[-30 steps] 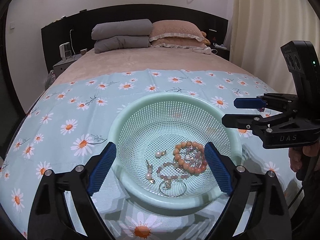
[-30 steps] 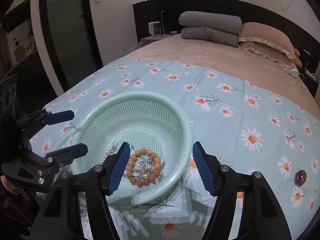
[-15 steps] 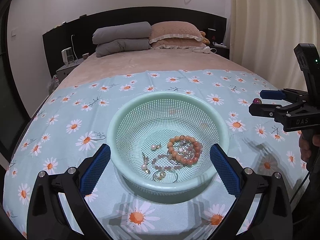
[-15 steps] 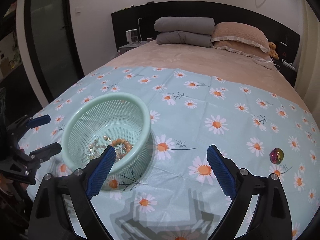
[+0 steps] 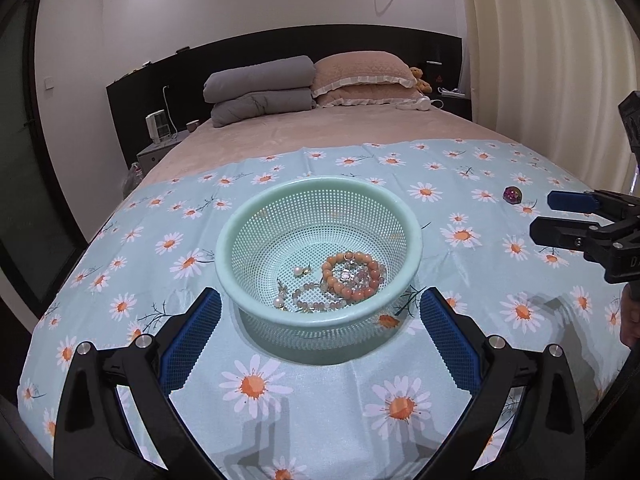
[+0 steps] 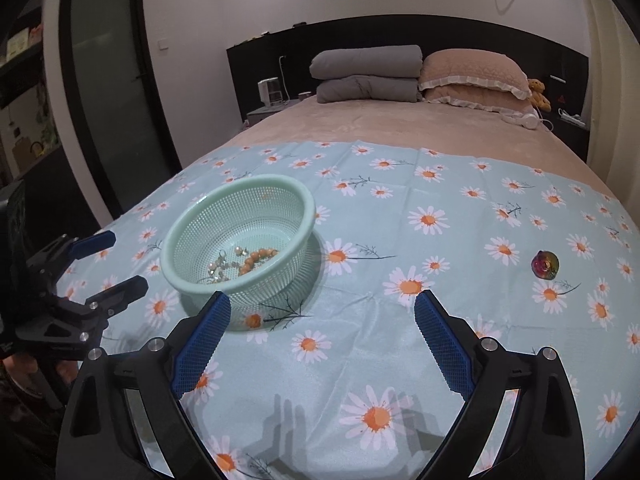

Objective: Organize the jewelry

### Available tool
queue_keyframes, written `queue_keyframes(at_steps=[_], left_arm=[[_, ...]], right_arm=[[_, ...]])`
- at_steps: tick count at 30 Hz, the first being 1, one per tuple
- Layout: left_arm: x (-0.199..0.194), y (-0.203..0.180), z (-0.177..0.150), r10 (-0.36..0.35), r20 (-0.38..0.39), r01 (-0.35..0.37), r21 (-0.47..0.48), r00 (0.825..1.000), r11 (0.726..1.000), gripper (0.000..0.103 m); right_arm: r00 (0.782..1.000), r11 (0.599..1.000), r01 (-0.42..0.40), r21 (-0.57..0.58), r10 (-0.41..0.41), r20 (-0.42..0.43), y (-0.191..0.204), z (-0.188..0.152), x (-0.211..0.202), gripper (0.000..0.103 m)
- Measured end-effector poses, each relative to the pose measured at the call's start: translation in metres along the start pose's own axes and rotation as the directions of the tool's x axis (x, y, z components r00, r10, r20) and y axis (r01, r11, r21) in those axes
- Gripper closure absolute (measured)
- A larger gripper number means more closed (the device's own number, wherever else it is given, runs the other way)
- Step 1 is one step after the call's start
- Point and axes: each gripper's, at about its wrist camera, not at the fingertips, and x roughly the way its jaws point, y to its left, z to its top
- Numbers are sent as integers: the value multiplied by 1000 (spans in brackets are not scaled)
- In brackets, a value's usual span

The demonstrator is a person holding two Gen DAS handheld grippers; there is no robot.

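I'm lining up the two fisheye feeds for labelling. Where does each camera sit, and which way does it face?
Left wrist: sits behind the open left claw, angled down the bed at the green basket straight ahead; the right claw and a bit of hand show at right.
Right wrist: sits behind the open right claw, facing the daisy cloth, basket to its left, iridescent gem to its right; the left claw shows at left.
Shared: basket, gem, cloth, pillows.
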Motion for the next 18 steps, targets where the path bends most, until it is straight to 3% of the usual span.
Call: queue_keyframes(at_steps=[6,12,15,18], left_arm=[[-25,-15,-18,131,86,-129,-23,988,991,6],[-48,-28,-18,23,80,-19,-42,997,999,6],[-53,-31,-19,7,70,-3,-52,997,999,6],[-56,-35,-21,35,75,-31,-51,997,998,6]], right_arm=[[998,998,50,-27,-48,47,8,-21,-33,14],[996,997,60,-48,-57,64,20,-30,-52,13],[995,996,67,-62,-63,72,25,-33,-59,12],[994,994,82,-68,-77,79,29,-35,-62,9]])
